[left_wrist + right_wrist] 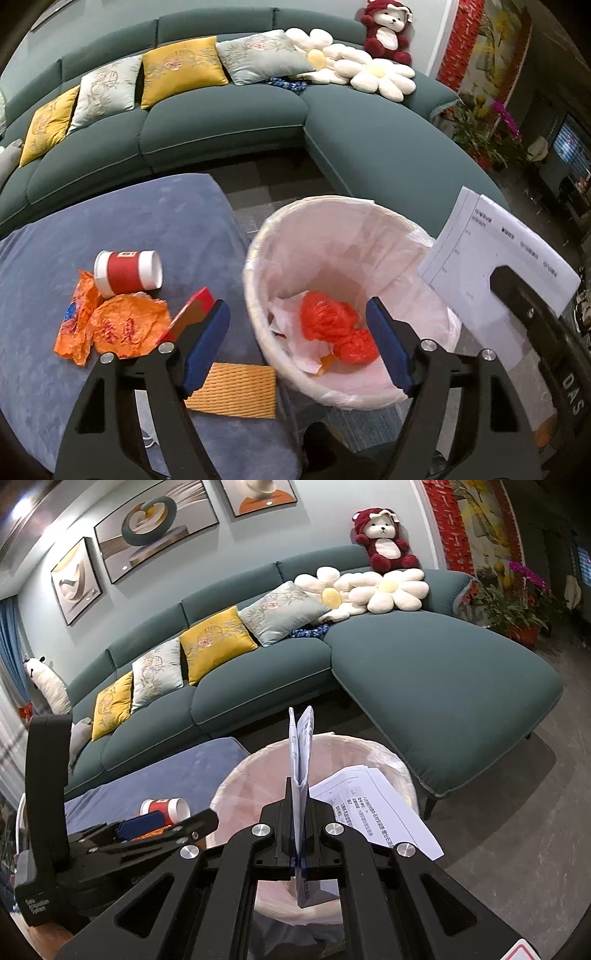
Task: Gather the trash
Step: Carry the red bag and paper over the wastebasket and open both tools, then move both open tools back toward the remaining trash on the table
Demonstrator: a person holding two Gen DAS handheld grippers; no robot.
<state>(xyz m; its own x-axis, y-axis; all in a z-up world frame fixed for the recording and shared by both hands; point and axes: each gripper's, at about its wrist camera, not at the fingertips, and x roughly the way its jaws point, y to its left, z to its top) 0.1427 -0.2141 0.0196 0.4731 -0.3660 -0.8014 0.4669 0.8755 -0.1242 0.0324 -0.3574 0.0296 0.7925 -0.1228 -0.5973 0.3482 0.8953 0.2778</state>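
We hold the printed papers [301,760] pinched upright in the right tool [300,812], its jaws clenched flat on the sheets, right above the lined bin [369,753]. The left tool [295,325] hangs spread wide and empty over the near rim of the bin, which already has red plastic bags [334,328] and crumpled paper at its bottom. To finish this step well, we judge it best to bring the sheets lower and nearer the middle of the mouth before letting go, since loose paper may sail or catch on the liner; one sheet already fans out sideways over the rim. More trash waits on the blue velvet ottoman [74,387] that serves as our worktop: a tipped paper cup [127,271], orange wrappers [110,326], a red box [192,314] and a yellow ribbed pad [236,389]. Behind stands a green sofa [221,122] with cushions and a plush bear [388,31]; the floor is dark.
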